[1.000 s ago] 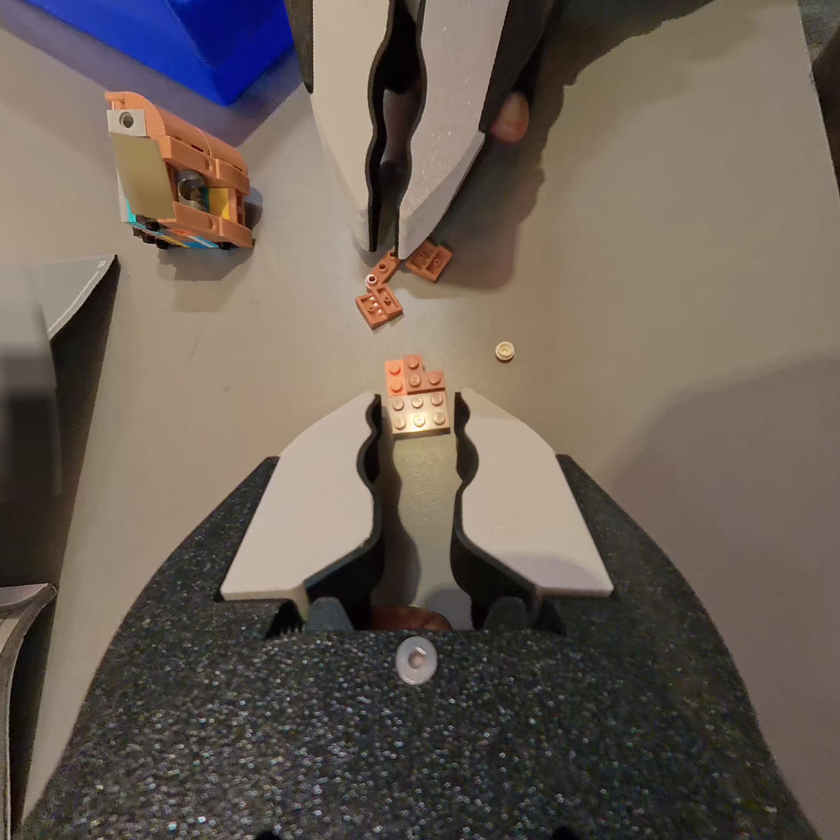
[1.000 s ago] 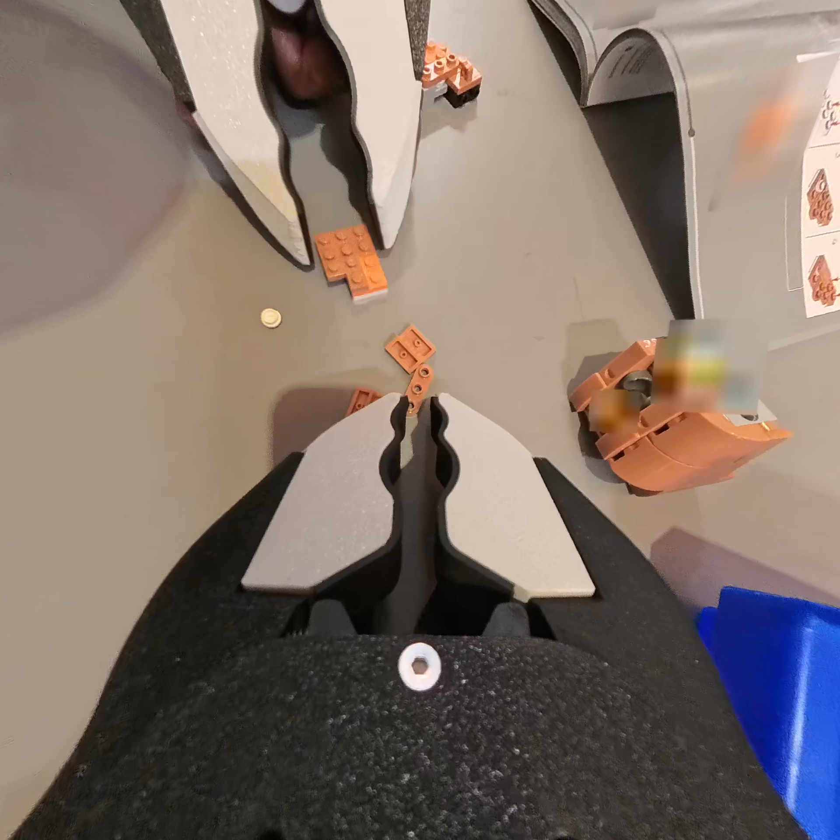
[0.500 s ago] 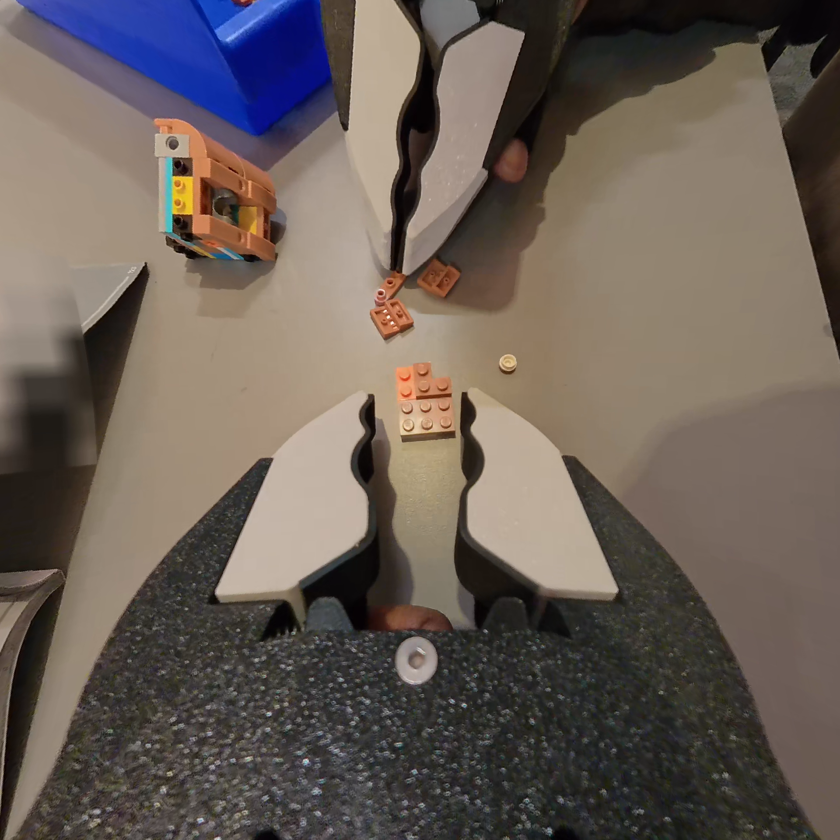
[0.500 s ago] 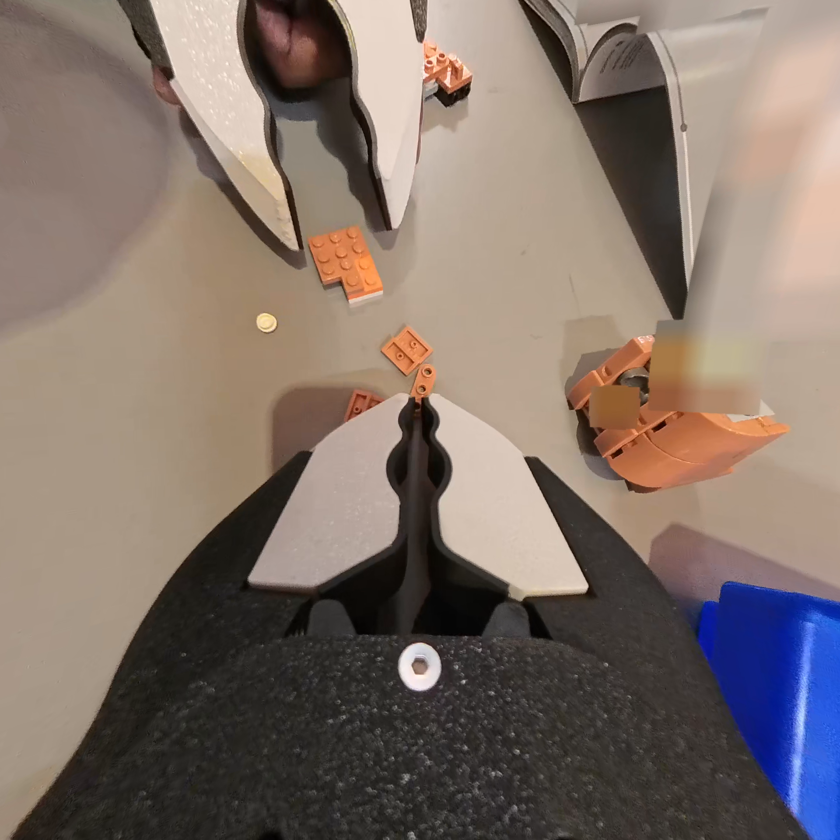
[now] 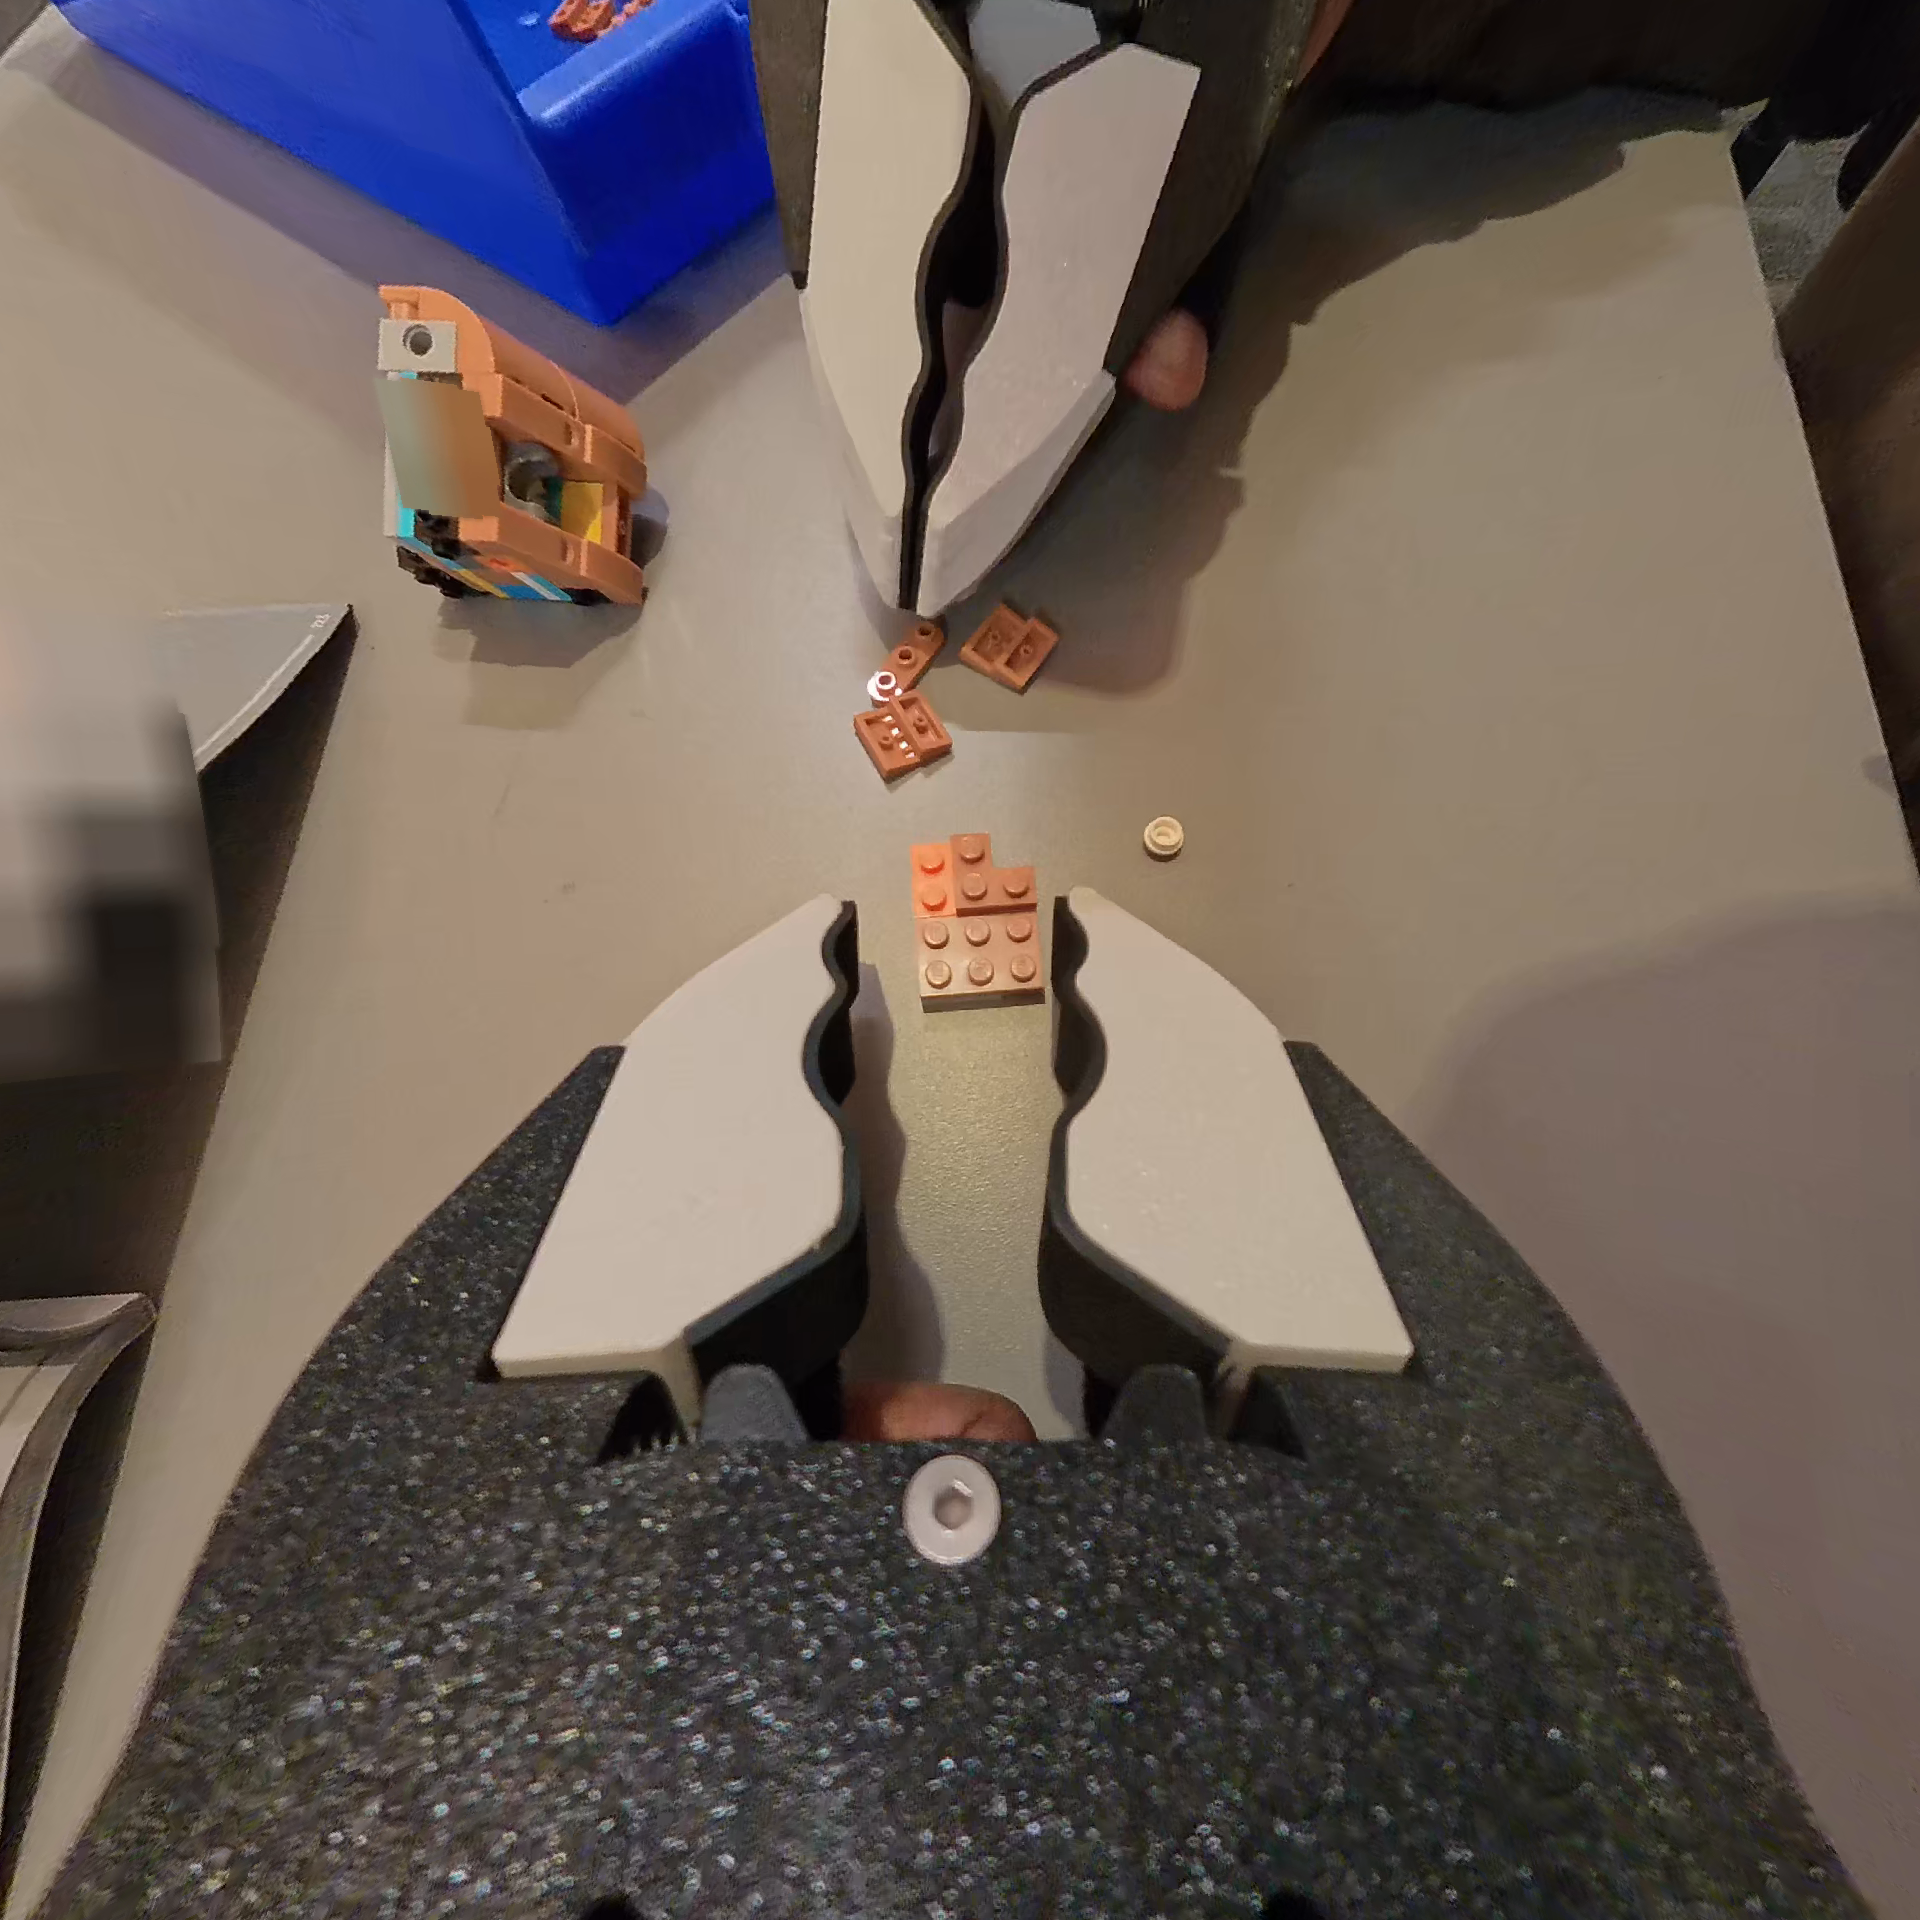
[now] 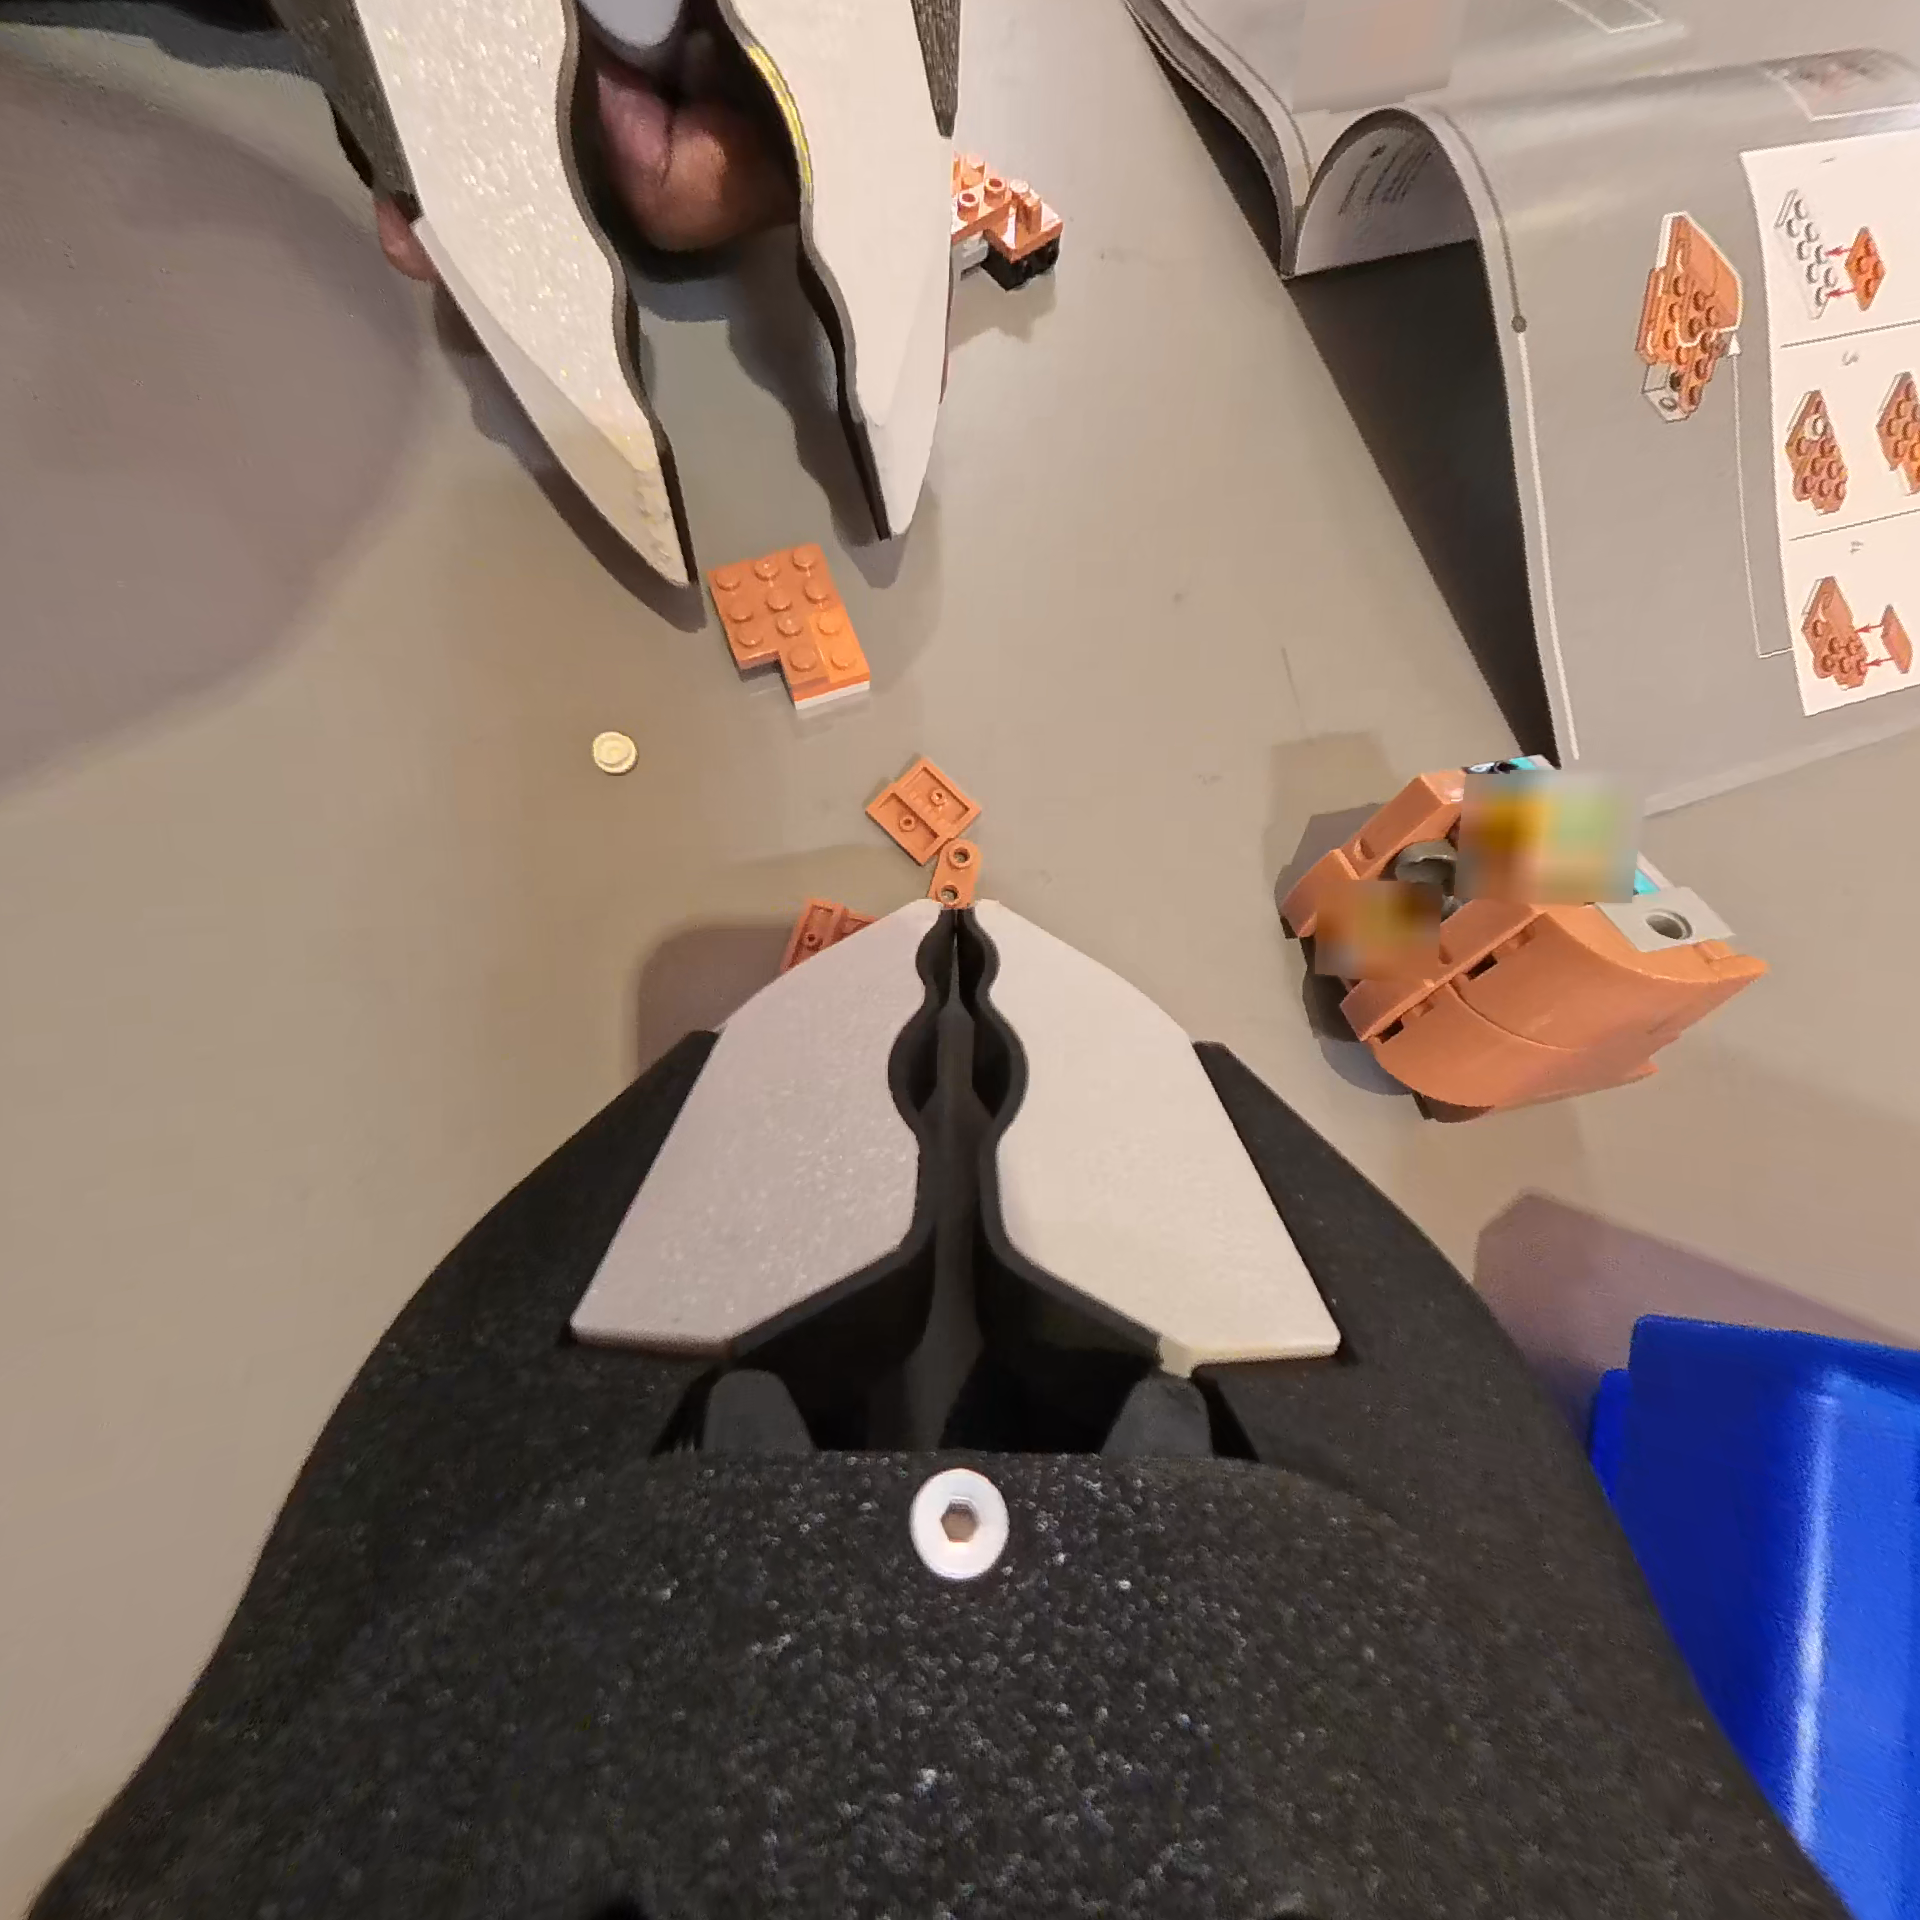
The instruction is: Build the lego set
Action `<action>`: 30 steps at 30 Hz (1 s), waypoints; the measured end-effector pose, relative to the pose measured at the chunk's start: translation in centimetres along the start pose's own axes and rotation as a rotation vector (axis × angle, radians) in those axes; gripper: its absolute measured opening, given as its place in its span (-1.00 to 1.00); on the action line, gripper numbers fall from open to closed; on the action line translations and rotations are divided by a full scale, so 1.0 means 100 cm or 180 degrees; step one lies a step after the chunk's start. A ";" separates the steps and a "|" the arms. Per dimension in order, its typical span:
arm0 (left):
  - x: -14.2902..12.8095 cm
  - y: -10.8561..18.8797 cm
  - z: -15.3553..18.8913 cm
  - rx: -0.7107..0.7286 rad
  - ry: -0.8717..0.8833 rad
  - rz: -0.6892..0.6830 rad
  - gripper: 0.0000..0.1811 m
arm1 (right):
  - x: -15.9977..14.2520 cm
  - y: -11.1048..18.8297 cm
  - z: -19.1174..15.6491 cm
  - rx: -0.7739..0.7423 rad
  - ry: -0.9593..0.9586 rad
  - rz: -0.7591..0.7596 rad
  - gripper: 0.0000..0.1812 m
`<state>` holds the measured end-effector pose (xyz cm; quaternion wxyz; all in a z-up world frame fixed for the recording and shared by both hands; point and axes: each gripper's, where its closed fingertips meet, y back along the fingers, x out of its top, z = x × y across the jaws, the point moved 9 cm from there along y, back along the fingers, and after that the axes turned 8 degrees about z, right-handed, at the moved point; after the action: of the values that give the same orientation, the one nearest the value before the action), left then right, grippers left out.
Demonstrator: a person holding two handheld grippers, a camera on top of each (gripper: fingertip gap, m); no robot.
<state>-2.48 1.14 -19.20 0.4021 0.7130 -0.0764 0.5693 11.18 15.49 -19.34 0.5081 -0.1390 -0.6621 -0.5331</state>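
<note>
An orange plate assembly (image 5: 977, 935) lies flat on the grey table, just between and ahead of the tips of my open left gripper (image 5: 956, 912); nothing is held there. It also shows in the right wrist view (image 6: 790, 623), with the left gripper (image 6: 784, 540) over it. My right gripper (image 6: 956, 910) is shut, pinching the near end of a small orange two-hole plate (image 6: 958, 871), which rests low on the table. In the left wrist view the right gripper (image 5: 920, 606) comes in from the top, with that small plate (image 5: 914, 652) at its tip.
Two loose orange pieces (image 5: 902, 736) (image 5: 1008, 646) and a tan round stud (image 5: 1164, 836) lie near the grippers. A partly built orange model (image 6: 1507, 966), a blue bin (image 6: 1766, 1507), an open instruction booklet (image 6: 1662, 364) and a small sub-build (image 6: 1003, 218) lie around. Tip to tip, the grippers are about 7 cm apart.
My right gripper has closed onto the small orange plate. My left gripper has drawn back a little from the plate assembly and stays open.
</note>
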 end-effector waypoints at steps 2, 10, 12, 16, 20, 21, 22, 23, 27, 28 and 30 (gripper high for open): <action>0.000 0.000 0.000 -0.0001 0.0004 0.0009 -0.60 | 0.000 0.000 0.000 0.0001 0.0003 0.0006 -0.99; 0.000 0.001 -0.001 0.0000 0.0015 0.0026 -0.60 | 0.000 0.000 0.000 -0.0005 0.0009 0.0010 -0.98; 0.000 0.001 0.000 -0.0004 0.0011 0.0027 -0.60 | -0.001 0.000 0.000 -0.0005 0.0007 0.0010 -0.97; 0.000 0.001 0.000 -0.0008 0.0001 0.0028 -0.60 | -0.001 0.000 0.000 -0.0008 0.0005 0.0005 -0.96; 0.000 0.001 0.000 -0.0011 -0.0006 0.0026 -0.60 | -0.001 0.000 0.000 -0.0010 0.0008 -0.0002 -0.96; 0.000 0.001 0.000 -0.0012 -0.0006 0.0025 -0.60 | -0.001 0.000 0.000 -0.0011 0.0006 -0.0002 -0.96; 0.000 0.001 0.000 -0.0012 -0.0005 0.0025 -0.60 | -0.001 0.000 0.000 -0.0010 0.0005 -0.0002 -0.96; 0.000 0.001 0.000 -0.0012 -0.0005 0.0026 -0.60 | -0.001 0.000 0.000 -0.0010 0.0003 -0.0002 -0.96; 0.000 0.001 0.000 -0.0011 -0.0006 0.0024 -0.60 | -0.001 0.000 0.001 -0.0010 -0.0010 0.0001 -0.95; 0.000 0.001 0.000 -0.0010 -0.0006 0.0025 -0.60 | -0.001 0.000 0.001 -0.0011 -0.0012 0.0001 -0.95; 0.000 0.001 0.000 -0.0009 -0.0004 0.0026 -0.60 | -0.001 0.000 0.001 -0.0012 -0.0017 -0.0001 -0.94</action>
<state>-2.52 1.06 -19.13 0.4006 0.7125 -0.0805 0.5704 11.20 15.64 -19.39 0.5059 -0.1414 -0.6625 -0.5340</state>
